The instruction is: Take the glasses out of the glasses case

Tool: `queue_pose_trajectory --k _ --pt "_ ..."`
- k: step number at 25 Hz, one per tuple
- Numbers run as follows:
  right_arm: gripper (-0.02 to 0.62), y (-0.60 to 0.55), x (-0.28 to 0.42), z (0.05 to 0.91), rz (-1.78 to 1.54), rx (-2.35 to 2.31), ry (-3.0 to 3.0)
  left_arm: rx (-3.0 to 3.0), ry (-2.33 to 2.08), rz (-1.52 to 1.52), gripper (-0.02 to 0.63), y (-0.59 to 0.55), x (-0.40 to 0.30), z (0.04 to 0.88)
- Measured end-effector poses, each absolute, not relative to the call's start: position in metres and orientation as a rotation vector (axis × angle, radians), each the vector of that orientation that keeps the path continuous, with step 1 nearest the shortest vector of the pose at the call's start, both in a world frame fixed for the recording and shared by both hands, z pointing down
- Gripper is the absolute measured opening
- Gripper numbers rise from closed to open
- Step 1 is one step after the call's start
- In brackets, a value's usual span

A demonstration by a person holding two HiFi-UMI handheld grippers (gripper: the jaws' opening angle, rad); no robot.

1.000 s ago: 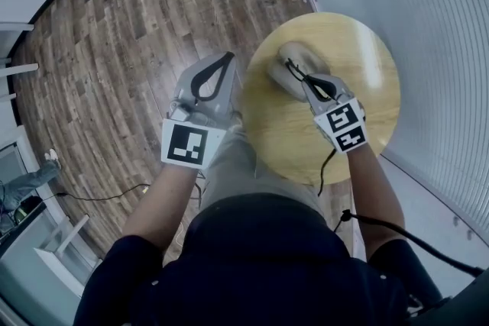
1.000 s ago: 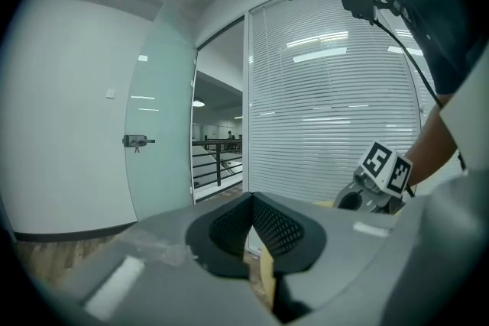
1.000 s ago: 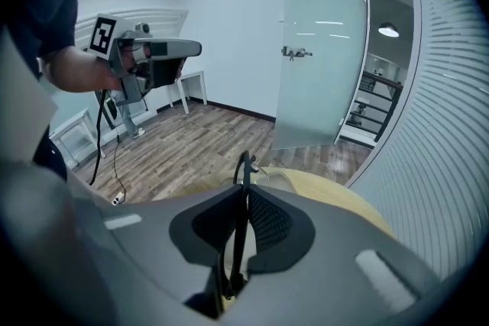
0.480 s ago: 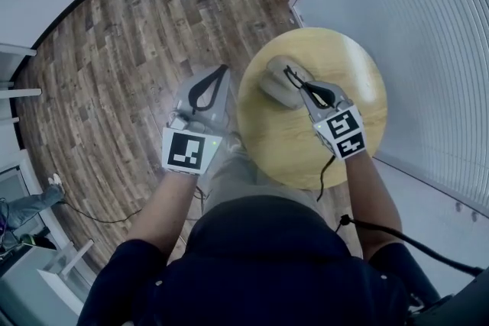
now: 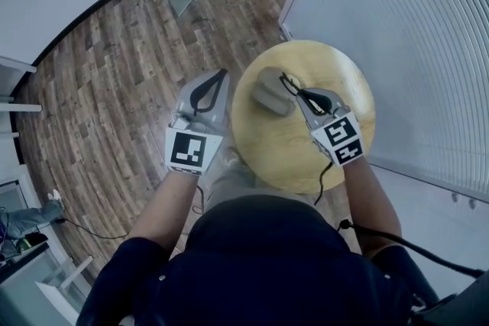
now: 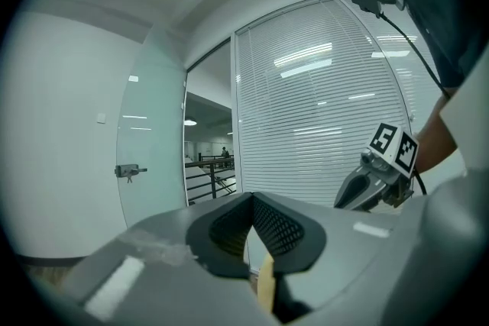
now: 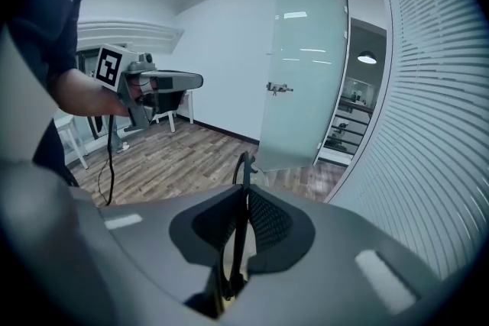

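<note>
Between the right gripper's [image 7: 245, 195] jaws a thin black frame stands pinched edge-on: the glasses [image 7: 242, 163], clamped firmly, with one end poking up past the jaw tips. In the head view they hang just right of the grey glasses case [image 5: 267, 91], which lies on the round wooden table [image 5: 336, 72] (whether its lid stands open I cannot make out). By my reading the main job is done, since the glasses are out of the case and held; what is left is to set them down somewhere, probably on the bare tabletop. The right forearm comes in from the lower right, with its gripper tilted down over the table. The left gripper [image 5: 224, 77] has its jaws together on nothing and is held about level off the table's left edge, above the plank floor [image 5: 114, 72].
</note>
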State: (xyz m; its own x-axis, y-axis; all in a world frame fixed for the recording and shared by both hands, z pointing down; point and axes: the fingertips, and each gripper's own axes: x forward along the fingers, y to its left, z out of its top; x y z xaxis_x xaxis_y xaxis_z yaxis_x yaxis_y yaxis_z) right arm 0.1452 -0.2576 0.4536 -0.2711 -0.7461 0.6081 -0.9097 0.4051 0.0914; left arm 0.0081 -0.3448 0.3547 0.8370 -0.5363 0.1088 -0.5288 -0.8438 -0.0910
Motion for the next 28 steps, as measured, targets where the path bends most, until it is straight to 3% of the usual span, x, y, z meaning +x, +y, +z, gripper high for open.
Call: queue_pose_trajectory --k 28 --pt "0.032 -0.215 0.167 0.318 0.191 1.631 -2.201 -2.884 0.770 -0.178 0.006 -0.305 0.019 0.280"
